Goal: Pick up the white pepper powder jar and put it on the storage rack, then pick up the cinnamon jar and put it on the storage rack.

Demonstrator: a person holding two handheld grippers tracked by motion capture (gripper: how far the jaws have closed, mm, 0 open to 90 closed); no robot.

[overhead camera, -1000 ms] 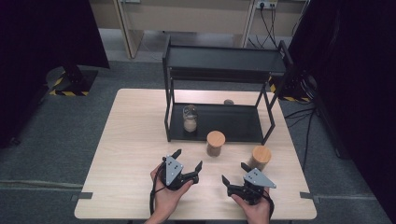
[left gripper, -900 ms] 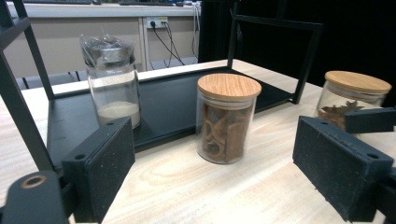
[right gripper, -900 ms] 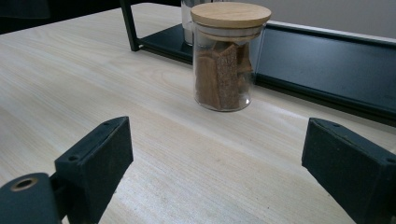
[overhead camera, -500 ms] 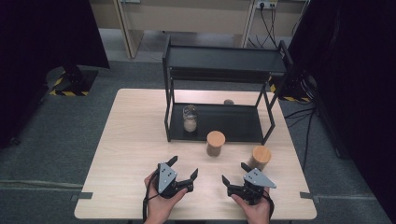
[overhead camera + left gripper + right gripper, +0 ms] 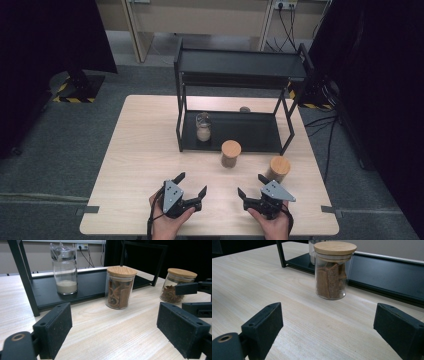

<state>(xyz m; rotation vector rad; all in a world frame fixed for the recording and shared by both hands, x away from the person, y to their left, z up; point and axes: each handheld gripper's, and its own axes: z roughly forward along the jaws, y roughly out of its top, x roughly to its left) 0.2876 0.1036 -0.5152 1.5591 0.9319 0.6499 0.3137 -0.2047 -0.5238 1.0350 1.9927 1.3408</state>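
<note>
From the high view, both tools rest low at the near edge of the tabletop, each held in a hand. The left tool has its jaws spread wide with nothing between them; the right tool is likewise spread and empty. Two wooden-lidded glass jars stand upright on the bare wood just ahead: the cinnamon jar in the middle, in front of the black rack, and the star-anise jar to its right. The star-anise jar sits just beyond the right tool, so the right hand is plainly the nearer one to it; the cinnamon jar lies ahead between the two tools, a little farther off. A third jar, the plastic-capped jar of white powder, already stands on the rack's lower shelf.

In the left gripper view, the wide jaws frame the cinnamon jar straight ahead, curled bark sticks inside, its long axis vertical. The star-anise jar is off to the right, partly behind the other tool's jaws. The powder jar stands on the shelf, about a quarter full.

In the right gripper view, open jaws point at the cinnamon jar, upright and well apart from them, the shelf edge just behind it.
</note>
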